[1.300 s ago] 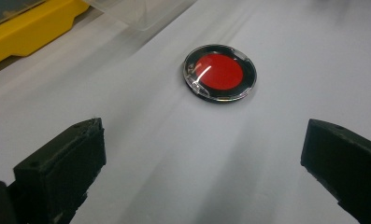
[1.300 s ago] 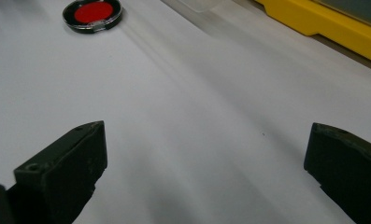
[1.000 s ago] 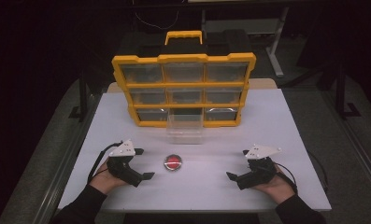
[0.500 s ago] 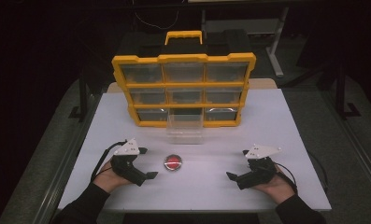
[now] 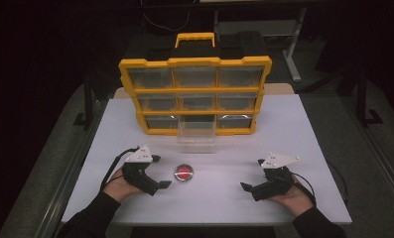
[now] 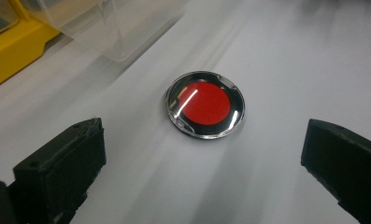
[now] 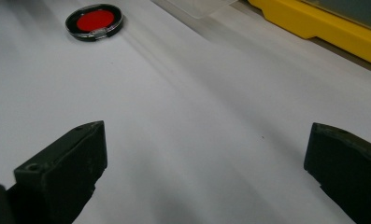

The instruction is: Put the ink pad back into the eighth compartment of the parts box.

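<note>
Red under a clear lid, the small round black-rimmed case [image 5: 184, 172] lies flat on the white table [image 5: 303, 134] at lower centre of the high view, untouched. Just left of it the left gripper [image 5: 159, 174] rests with its jaws apart, the case lying ahead of the gap between them in the left gripper view [image 6: 205, 104]. Nothing lies between them. Behind the case, toward frame centre, a clear plastic drawer [image 5: 197, 134] is pulled out from the bottom row of the yellow nine-drawer organiser box [image 5: 194, 94] with its yellow handle on top. At lower right, well apart from the case, the right gripper [image 5: 251, 189] rests with jaws wide apart on bare table. Dark floor and metal stands surround the table.
</note>
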The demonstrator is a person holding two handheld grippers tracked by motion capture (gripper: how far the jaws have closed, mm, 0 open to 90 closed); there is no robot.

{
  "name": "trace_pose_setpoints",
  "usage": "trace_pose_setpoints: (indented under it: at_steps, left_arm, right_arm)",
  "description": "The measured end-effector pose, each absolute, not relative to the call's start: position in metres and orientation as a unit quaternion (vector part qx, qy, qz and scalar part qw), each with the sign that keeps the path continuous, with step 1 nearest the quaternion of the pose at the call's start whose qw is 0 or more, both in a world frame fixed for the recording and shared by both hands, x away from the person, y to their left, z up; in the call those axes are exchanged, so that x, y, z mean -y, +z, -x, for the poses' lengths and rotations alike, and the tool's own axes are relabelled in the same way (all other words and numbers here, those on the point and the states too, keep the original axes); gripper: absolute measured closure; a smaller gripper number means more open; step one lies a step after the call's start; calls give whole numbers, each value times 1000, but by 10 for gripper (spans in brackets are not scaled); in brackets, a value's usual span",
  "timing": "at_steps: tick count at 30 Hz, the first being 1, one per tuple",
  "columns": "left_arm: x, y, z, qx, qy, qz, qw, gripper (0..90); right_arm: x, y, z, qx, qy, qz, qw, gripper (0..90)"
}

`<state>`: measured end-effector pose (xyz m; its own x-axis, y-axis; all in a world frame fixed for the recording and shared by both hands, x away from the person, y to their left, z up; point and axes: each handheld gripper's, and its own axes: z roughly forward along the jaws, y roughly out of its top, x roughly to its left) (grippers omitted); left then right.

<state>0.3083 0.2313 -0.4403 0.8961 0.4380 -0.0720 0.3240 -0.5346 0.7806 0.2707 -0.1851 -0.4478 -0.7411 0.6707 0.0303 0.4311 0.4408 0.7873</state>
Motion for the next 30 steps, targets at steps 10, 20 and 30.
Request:
trace_pose_setpoints:
  at_steps: [10,20,30]
  left_arm:
    - [-225,-439,-311,-210,67,-873,435,0]
    - [-218,-440,-314,-207,68,-873,436,0]
    - [-210,-441,-316,-202,68,-874,437,0]
  right_arm:
    - [185,-448,-271,-837,413,-329,145,0]
    - [184,-448,-270,-837,414,-329,144,0]
    - [185,-448,-271,-836,416,-328,143,0]
